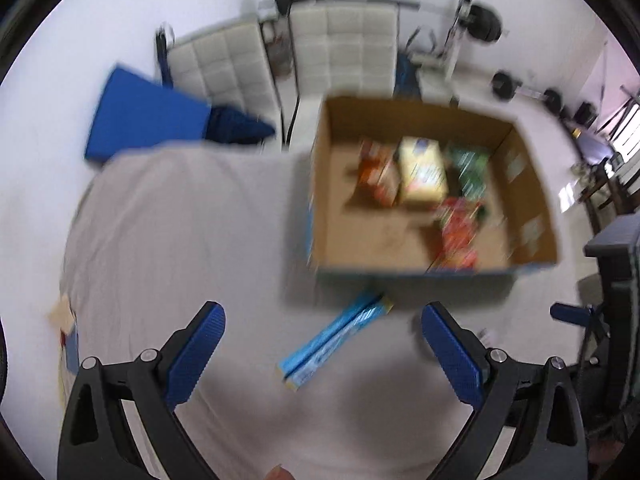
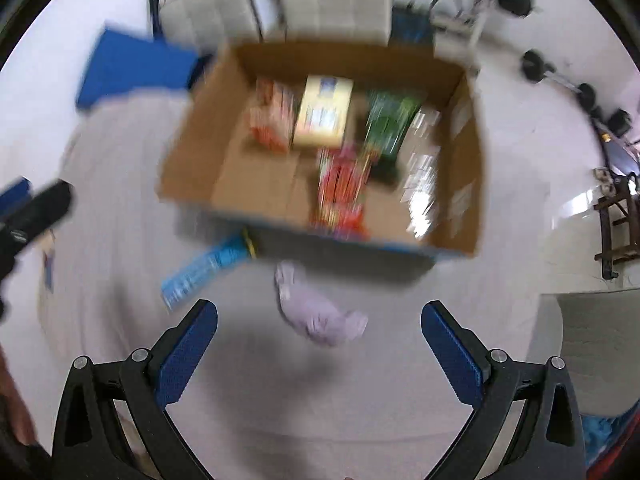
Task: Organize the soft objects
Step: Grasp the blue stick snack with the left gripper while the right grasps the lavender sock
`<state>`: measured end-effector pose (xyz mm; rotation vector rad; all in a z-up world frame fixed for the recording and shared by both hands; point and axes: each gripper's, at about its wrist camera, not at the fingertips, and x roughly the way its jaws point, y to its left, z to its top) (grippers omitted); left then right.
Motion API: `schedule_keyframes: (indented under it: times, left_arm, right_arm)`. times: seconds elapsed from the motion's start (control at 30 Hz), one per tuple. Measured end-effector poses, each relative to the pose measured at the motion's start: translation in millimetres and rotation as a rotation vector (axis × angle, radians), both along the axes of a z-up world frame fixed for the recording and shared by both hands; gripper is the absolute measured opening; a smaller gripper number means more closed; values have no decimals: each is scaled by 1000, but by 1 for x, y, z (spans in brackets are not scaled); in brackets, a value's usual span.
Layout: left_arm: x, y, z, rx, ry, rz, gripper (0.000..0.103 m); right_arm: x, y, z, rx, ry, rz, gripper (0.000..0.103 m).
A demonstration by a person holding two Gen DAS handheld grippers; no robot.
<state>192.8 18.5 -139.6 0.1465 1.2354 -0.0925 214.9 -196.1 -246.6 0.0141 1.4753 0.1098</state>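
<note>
Both grippers are hanging spread wide and holding nothing above the cloth-covered tabletop (image 1: 168, 216) — the left gripper (image 1: 322, 322) over a light blue packet (image 1: 334, 338), the right gripper (image 2: 319, 318) over a crumpled lilac cloth (image 2: 320, 314). Just beyond, the packet's far end is lying beside the front wall of an open cardboard box (image 2: 192, 152), which is holding blurred colourful packages — a yellow one (image 1: 424, 172) sitting between orange and green ones. White quilted chairs (image 1: 344, 48) are standing farther back.

The box (image 1: 332, 184) is showing plain matt cardboard. A creased cloth (image 1: 180, 220) is covering the worktop. The packs (image 2: 340, 184) inside are looking glossy. The gripper pads (image 2: 182, 354) are showing ribbed blue plastic, and the chairs (image 1: 352, 52) quilted upholstery.
</note>
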Motion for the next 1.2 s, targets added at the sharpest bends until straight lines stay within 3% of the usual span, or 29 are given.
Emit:
schedule_keyframes:
  times: [0.1, 0.3, 0.4, 0.53, 0.6, 0.63, 0.7, 0.73, 0.87, 1.03, 1.2]
  left_arm:
    - [-3, 11, -43, 30, 81, 17, 101]
    - [-3, 13, -118, 85, 202, -10, 101]
    - [6, 4, -145, 105, 246, -61, 101]
    - [18, -15, -173, 123, 291, -138, 101]
    - [23, -23, -183, 128, 306, -162, 100]
    - [25, -26, -187, 114, 314, -167, 97]
    - [26, -29, -195, 88, 346, -164, 74]
    - [25, -31, -200, 67, 375, -162, 57]
    - [13, -35, -202, 34, 404, -122, 38]
    - [-23, -32, -207, -73, 507, -15, 35]
    - [-35, -34, -208, -125, 520, 50, 36]
  right_arm:
    - [-4, 14, -50, -35, 67, 51, 103]
    - [4, 22, -113, -65, 128, 56, 98]
    - [8, 28, -132, -100, 147, 68, 80]
    - [3, 26, -145, -38, 227, 28, 61]
    - [-2, 22, -144, -51, 243, 1, 59]
    - [-4, 20, -144, -43, 254, -13, 59]
    - [-9, 13, -144, -31, 274, -42, 58]
    - [-11, 10, -143, -26, 280, -55, 58]
    - [-24, -1, -142, -3, 298, -106, 59]
    - [-43, -16, -142, 66, 332, -194, 59]
    - [-52, -20, -144, 130, 344, -237, 59]
